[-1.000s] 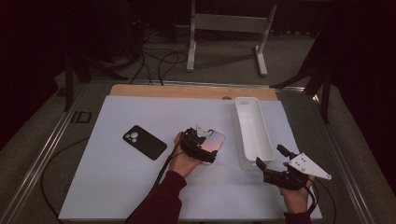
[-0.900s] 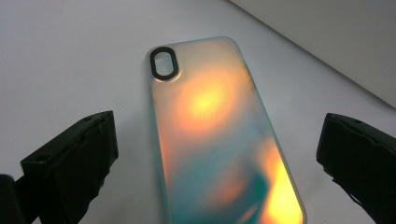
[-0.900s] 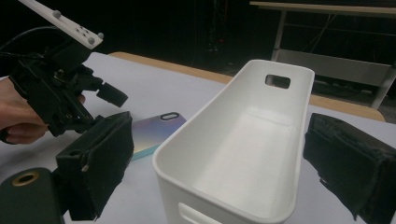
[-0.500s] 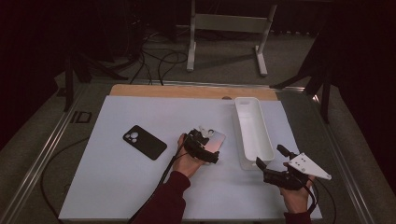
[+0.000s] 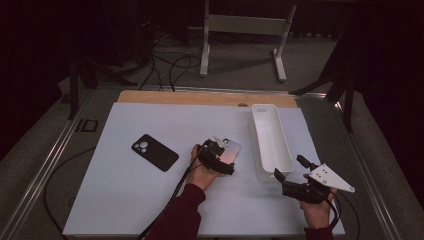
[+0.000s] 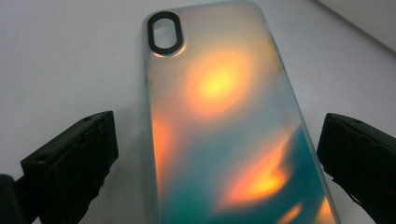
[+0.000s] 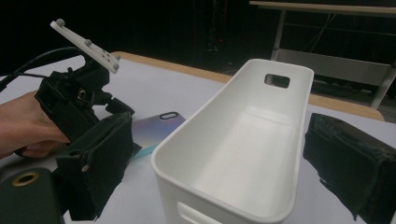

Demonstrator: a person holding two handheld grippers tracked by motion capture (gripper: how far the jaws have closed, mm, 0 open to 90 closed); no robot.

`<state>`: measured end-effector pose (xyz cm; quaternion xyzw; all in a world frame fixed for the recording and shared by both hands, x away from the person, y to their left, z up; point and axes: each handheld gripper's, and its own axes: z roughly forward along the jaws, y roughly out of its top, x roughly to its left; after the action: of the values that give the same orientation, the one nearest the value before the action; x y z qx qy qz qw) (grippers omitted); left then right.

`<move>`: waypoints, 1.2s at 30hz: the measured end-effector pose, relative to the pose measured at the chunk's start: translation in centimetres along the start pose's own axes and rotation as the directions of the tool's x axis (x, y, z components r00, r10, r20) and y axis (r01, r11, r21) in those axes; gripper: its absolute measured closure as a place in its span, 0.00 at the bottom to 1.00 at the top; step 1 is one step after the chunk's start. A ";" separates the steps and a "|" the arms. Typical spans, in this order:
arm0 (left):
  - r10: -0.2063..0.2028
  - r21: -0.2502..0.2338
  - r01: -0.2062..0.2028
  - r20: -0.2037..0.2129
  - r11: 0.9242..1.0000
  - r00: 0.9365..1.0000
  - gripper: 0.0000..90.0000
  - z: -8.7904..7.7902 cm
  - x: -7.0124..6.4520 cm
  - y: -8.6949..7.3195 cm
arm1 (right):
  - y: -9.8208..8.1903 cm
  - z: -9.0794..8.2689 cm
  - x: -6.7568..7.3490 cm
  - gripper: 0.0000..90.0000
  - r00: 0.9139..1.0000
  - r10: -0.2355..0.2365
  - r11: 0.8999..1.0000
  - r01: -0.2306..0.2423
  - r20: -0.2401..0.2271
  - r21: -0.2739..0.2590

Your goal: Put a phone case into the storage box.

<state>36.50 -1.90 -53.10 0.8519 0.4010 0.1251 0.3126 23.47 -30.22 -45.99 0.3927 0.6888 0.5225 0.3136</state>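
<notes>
Though iridescent, the phone case (image 6: pixel 224 126) between the left gripper (image 6: pixel 215 154) jaws bears no legible writing.

Room is dark, light falls mainly on the table (image 5: pixel 125 210): white top sheet, bare wood strip (image 5: pixel 190 97) along the far edge, metal rails (image 5: pixel 47 165) down the sides. Grey carpet floor (image 5: pixel 240 70) beyond it, with black cables (image 5: pixel 170 67) looped across and a white metal stand (image 5: pixel 245 25) on 2 feet. Dark stand legs (image 5: pixel 80 75) at far left and right; background past them is black.
</notes>
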 end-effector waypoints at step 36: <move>0.099 0.042 -0.097 -0.046 0.994 0.994 0.19 -2.4 0.2 0.5 | 0.1 0.0 0.0 0.09 1.000 0.006 1.000 -0.006 0.005 0.006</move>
<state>35.79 -0.92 -50.91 0.8734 0.3683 0.1527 0.2796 23.49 -30.19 -45.93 0.3969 0.6884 0.5205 0.3127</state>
